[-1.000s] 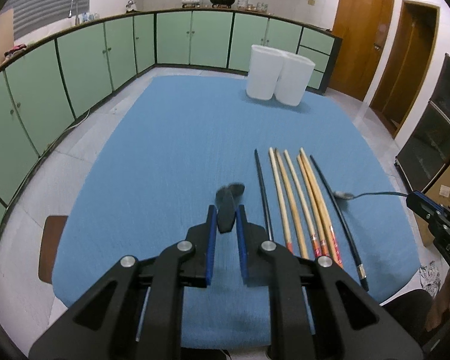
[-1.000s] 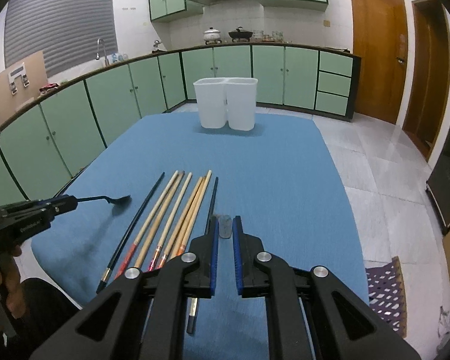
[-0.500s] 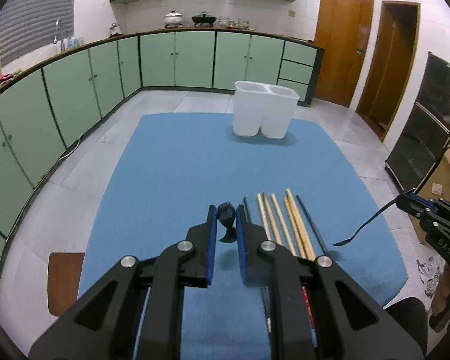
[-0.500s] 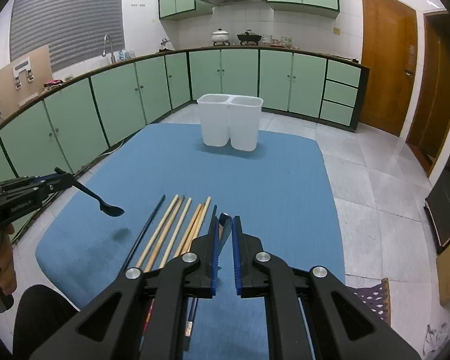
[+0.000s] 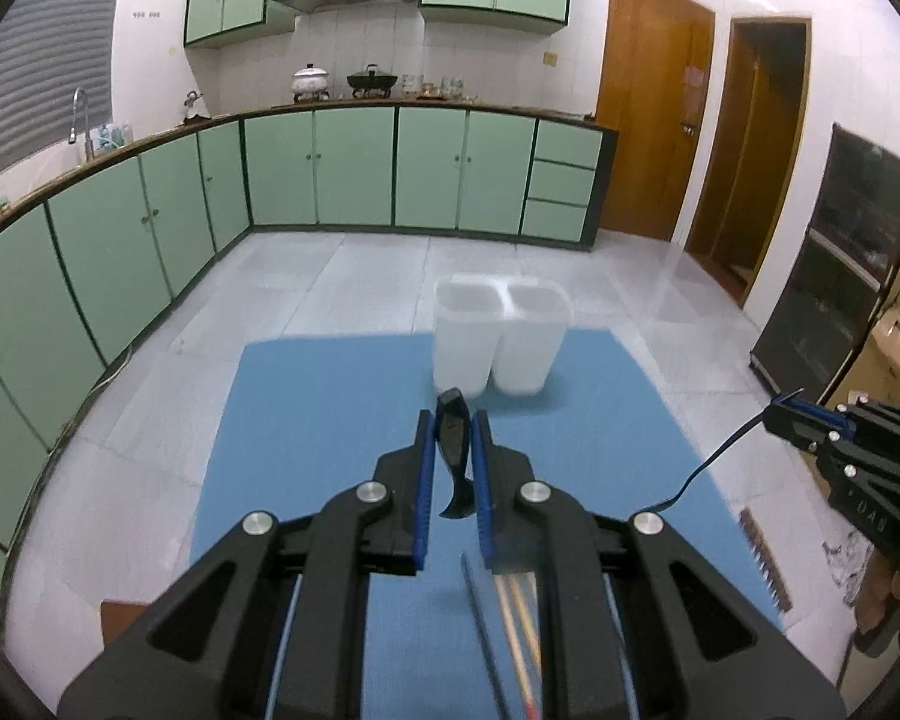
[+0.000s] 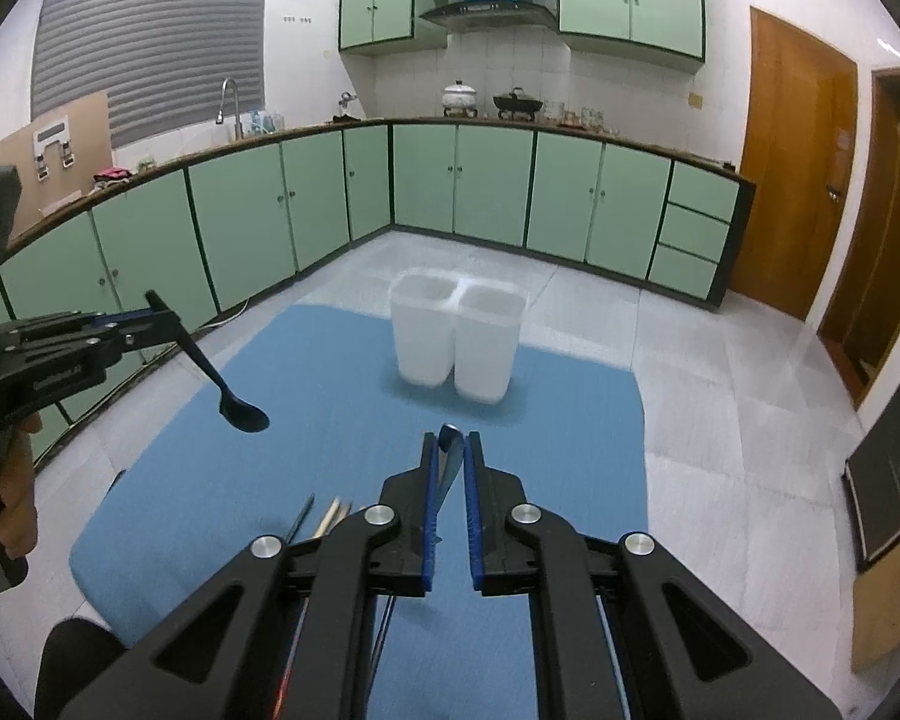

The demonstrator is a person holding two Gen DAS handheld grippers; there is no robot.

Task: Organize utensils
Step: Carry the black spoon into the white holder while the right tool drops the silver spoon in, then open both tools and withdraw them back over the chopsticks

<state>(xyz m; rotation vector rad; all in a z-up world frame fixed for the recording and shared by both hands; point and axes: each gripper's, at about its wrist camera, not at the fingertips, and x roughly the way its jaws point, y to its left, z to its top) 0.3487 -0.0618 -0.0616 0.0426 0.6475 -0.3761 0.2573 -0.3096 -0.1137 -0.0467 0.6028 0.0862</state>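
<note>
My left gripper (image 5: 453,417) is shut on the handle of a black spoon (image 5: 455,456), whose bowl (image 6: 243,414) hangs down in the air above the blue-covered table (image 5: 330,420). My right gripper (image 6: 450,438) is shut on a slim dark utensil (image 5: 714,456) that droops below its fingers; its head is too thin to tell apart. Two white containers (image 6: 456,336) stand side by side at the far end of the table, ahead of both grippers. Wooden chopsticks (image 5: 513,600) and a black stick lie on the cloth below, mostly hidden by the gripper bodies.
Green cabinets (image 6: 258,210) run along the left and back walls. Wooden doors (image 5: 654,120) stand at the right. A dark cabinet (image 5: 840,276) and cardboard boxes sit right of the table. A hand (image 6: 6,498) holds the left gripper's grip.
Both grippers have risen and drawn back, each carrying its utensil up off the cloth. The chopsticks have slid down under the gripper bodies and the white containers now sit lower in view.
</note>
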